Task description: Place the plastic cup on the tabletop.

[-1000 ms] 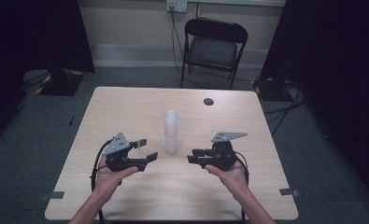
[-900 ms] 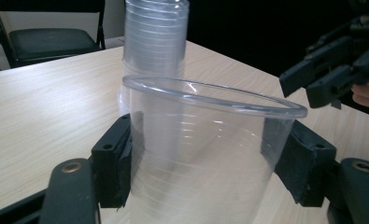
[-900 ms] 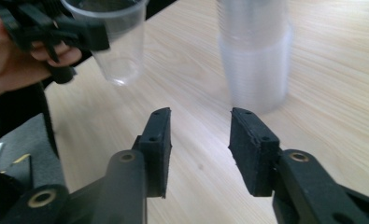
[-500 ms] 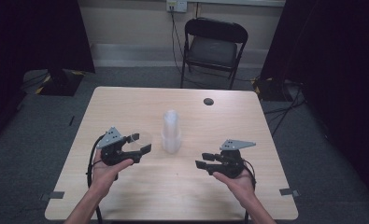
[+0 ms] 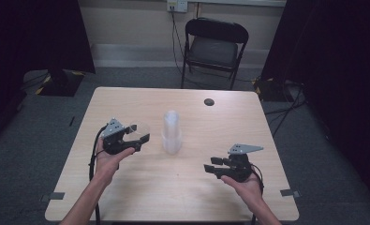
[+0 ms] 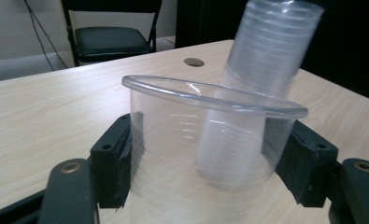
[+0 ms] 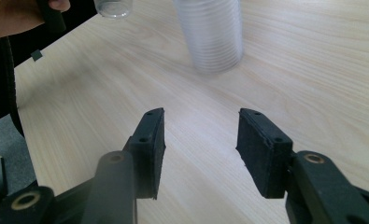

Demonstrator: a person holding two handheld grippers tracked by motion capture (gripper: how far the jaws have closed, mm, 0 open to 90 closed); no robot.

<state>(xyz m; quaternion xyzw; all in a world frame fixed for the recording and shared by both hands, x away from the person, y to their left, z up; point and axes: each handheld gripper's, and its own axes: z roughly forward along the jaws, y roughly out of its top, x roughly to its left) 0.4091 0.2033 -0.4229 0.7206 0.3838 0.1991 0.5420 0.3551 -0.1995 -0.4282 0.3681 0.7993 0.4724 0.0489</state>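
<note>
While left hand-held gripper [image 6: 205, 158] clamps one clear plastic cup [image 6: 205, 140], right hand-held gripper [image 7: 201, 154] stands open, empty, near upright clear cup stack [image 5: 171, 132] on pale wooden tabletop [image 5: 182, 187].

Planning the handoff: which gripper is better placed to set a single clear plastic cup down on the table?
Left. The left gripper already clamps the clear plastic cup beside the stack of clear cups; the right gripper is open, nothing between its jaws.

A single clear plastic cup [image 6: 205, 154] with a rolled rim is held off the table, tipped slightly, at the left side. A tall stack of clear plastic cups [image 5: 171, 132] stands upright mid-table, just right of the single cup and apart from it.
</note>
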